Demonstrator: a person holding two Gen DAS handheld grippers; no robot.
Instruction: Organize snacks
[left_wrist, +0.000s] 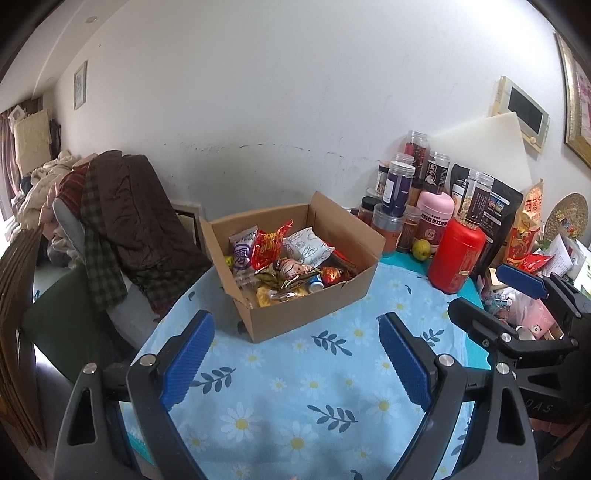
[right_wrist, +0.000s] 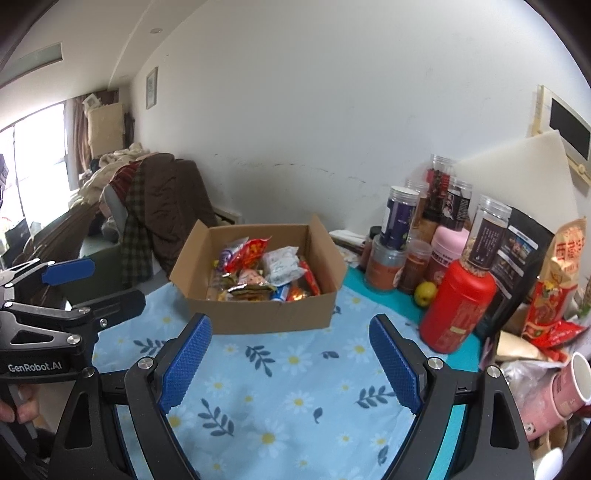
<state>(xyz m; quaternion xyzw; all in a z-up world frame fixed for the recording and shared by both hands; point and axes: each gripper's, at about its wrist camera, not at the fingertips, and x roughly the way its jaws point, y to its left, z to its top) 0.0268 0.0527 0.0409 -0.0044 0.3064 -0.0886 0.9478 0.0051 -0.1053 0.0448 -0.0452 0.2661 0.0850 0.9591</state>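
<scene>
Blue pads sit closest to the camera in both views. Both grippers hang over a table with a light blue cloth (left_wrist: 295, 387) that has white daisies and dark leaves on it.

The left gripper (left_wrist: 295, 354) has its jaws spread wide, and nothing is between them, only the cloth below. The right gripper (right_wrist: 290, 354) is spread wide too, with nothing in it. Each one also shows up at the edge of the other's view, and part of a hand (right_wrist: 20, 410) holds the left one's handle.

Past the pads stands an open cardboard box (left_wrist: 306, 306) on the cloth, well apart from both grippers. The snacks (left_wrist: 284, 266) are piled inside it. On top lie a shiny red bag (left_wrist: 271, 245), a white packet (left_wrist: 308, 247) and a purple and white packet (left_wrist: 243, 253). Lower in the pile are small gold and orange wrappers, but they are too jumbled to tell one from another.

To the right of the box, near the wall, many jars and bags stand close together. A big red bottle (left_wrist: 456, 254) is at the front, with a pink tub (left_wrist: 436, 218) behind it and a small yellow-green fruit (left_wrist: 421, 249) just beside it. Clear jars with screw lids and a dark bag (left_wrist: 498, 210) stand further back.

To the left, a chair (left_wrist: 66, 310) is draped with a brown coat (left_wrist: 133, 206).
</scene>
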